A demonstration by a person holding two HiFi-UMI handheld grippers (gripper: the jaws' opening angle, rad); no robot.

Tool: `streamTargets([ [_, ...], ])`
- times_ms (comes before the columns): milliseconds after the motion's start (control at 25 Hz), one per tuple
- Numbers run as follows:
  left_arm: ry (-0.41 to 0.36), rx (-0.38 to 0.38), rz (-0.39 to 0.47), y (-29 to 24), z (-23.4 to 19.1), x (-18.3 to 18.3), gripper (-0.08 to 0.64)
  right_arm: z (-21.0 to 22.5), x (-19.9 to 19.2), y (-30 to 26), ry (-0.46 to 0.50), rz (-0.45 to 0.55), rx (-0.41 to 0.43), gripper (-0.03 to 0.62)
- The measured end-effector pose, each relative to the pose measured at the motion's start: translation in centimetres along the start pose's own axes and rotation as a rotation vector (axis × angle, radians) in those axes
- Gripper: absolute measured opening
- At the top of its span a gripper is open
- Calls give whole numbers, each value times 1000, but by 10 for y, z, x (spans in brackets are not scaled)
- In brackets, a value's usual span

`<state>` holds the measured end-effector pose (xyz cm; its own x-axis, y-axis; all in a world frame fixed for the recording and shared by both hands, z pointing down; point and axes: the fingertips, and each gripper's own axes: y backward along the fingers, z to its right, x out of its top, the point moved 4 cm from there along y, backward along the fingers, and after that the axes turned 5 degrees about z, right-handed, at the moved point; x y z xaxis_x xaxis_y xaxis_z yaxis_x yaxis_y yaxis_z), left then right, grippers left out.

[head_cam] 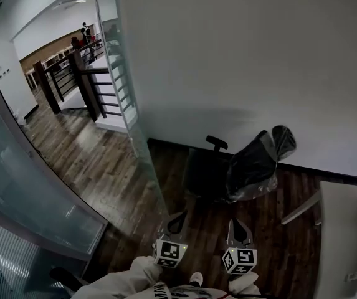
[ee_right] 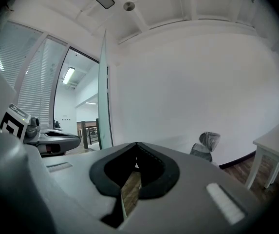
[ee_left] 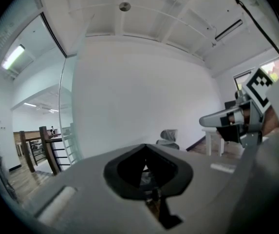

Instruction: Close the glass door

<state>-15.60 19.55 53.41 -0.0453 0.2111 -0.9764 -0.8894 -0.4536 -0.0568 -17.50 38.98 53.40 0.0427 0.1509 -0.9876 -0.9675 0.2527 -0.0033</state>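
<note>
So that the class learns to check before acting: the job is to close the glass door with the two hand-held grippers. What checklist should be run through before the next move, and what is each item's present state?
1. Left gripper empty, jaws together: ok.
2. Right gripper empty, jaws together: ok.
3. A gripper touching the glass door: not ok. Both are short of it, and it stands open.
4. Door handle located: cannot tell. None shows in any view.
5. Office chair out of the door's swing: cannot tell. It stands by the wall, right of the door.
</note>
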Motion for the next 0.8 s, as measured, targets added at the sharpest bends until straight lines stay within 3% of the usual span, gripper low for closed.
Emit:
streamTargets([
  [480, -26, 36, 13, -40, 16, 14, 2, 29, 3, -26, -18, 12, 77, 6],
  [800, -8, 28, 12, -94, 12, 4, 2, 61, -5, -69, -15, 7, 66, 5],
])
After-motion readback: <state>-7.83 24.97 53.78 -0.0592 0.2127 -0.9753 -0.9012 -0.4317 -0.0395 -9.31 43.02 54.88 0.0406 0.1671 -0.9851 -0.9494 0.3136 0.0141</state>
